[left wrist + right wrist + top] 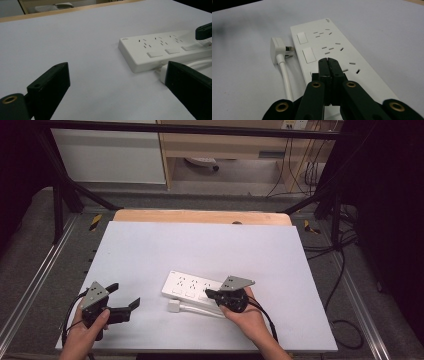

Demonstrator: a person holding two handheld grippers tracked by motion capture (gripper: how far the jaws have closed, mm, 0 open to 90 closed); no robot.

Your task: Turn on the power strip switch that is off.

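Observation:
A white power strip (192,287) with three sockets and three switches lies flat on the white table top (200,245). Its white plug (173,306) rests on the table beside its near side, on its white cable (285,77). My right gripper (210,294) is shut with nothing between its jaws, its tip (328,62) just above the strip (332,42) near the third switch. My left gripper (123,296) is open and hovers over bare table, left of the strip (160,47) and the plug (163,72). The right gripper's tip (203,31) shows at the strip's far end.
A wooden strip (200,216) runs along the table's back edge. Black frame bars (65,190) stand at the back corners, and loose cables (345,270) trail over the floor on the right. Bare table surface extends behind the strip.

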